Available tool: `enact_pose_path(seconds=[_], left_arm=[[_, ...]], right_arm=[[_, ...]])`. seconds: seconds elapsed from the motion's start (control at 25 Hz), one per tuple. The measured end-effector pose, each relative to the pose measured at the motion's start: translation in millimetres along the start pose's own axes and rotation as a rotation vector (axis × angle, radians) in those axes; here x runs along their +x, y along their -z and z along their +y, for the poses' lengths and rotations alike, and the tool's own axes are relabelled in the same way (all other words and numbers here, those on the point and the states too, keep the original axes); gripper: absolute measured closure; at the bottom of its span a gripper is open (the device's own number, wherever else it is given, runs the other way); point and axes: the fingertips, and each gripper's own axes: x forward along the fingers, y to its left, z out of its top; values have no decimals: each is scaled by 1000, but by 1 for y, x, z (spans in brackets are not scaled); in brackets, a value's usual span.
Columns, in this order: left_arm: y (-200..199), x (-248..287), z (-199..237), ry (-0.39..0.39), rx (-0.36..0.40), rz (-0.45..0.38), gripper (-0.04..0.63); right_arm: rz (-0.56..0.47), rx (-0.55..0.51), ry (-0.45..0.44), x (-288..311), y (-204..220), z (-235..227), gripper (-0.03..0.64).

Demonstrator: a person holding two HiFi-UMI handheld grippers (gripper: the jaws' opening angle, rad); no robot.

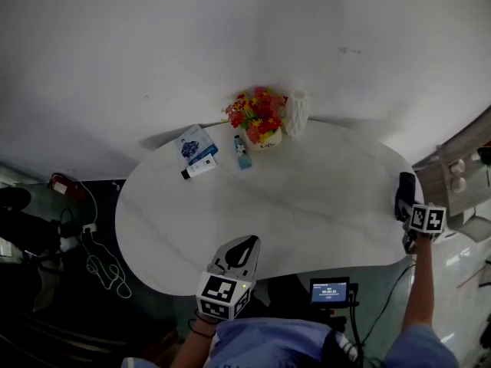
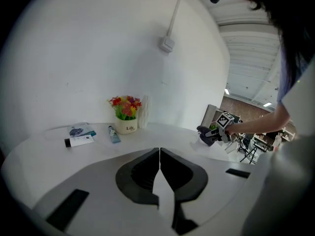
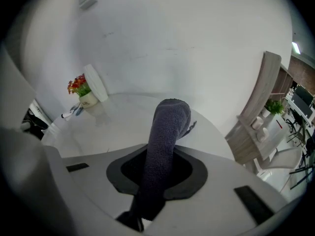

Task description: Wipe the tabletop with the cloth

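Observation:
A dark grey cloth point(image 3: 167, 127) is rolled up and stands out of my right gripper point(image 3: 158, 167), whose jaws are shut on its lower part. In the head view that gripper point(image 1: 406, 205) is at the right end of the white oval tabletop point(image 1: 307, 205), with the cloth point(image 1: 404, 188) over the table's edge. My left gripper point(image 1: 247, 244) is at the table's near edge. Its jaws are pressed together with nothing between them point(image 2: 159, 152). The left gripper view also shows the right gripper point(image 2: 212, 134) with the cloth far across the table.
At the table's far side stand a pot of red and yellow flowers point(image 1: 259, 121) and a white ribbed vase point(image 1: 296, 112). A blue booklet point(image 1: 196, 146), a white tube point(image 1: 201, 168) and a blue tube point(image 1: 242, 152) lie beside them. A wooden shelf point(image 1: 460, 167) is at the right. Cables point(image 1: 103, 267) lie on the floor.

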Motion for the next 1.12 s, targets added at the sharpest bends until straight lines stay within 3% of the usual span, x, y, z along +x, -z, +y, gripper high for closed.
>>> enact_pose_path(seconds=[0.32,0.72,1.12], left_arm=[[15,-65,60,-36,-24,-41,578],[60,-177,159,-141,-17,-66,578],[116,-279,243,-281,-111,-88,578]], right_arm=[[-42,-67,-179,-9,-13,173,545],[-29,-268,-427,-19,0,441,545],[23,-512,-720,-34,48,702,545]])
